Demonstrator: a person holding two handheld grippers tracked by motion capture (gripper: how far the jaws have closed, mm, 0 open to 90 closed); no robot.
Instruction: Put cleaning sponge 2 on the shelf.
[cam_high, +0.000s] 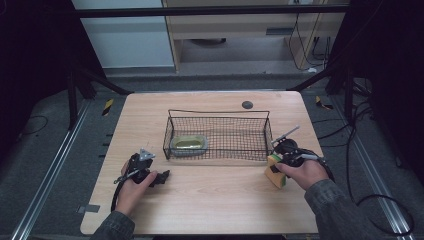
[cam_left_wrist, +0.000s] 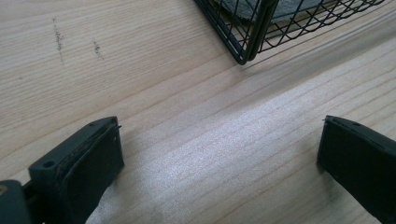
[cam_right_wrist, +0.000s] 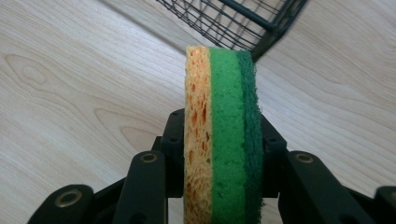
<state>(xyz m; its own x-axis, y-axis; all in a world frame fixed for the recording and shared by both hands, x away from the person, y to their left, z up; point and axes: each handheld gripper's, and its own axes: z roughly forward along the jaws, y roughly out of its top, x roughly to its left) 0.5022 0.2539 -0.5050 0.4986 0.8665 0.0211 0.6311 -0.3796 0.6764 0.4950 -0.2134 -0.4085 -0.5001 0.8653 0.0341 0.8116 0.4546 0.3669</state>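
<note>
Two grippers over the table (cam_high: 210, 200): right gripper (cam_right_wrist: 223, 154) clamps the sponge (cam_right_wrist: 223, 130) edgewise beside the wire basket (cam_high: 218, 135); left gripper (cam_left_wrist: 219, 154) gapes, holding nothing.

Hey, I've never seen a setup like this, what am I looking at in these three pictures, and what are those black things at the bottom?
A person sits at a wooden table with a hand-held claw in each hand. One camera looks down from above; the other two ride on the claws, so the black shapes are each claw's own jaws. The right claw is shut on a sponge with yellow and green layers, held on edge. The left claw is open over bare wood. A black wire basket stands mid-table with a small dish inside at its left end.
</note>
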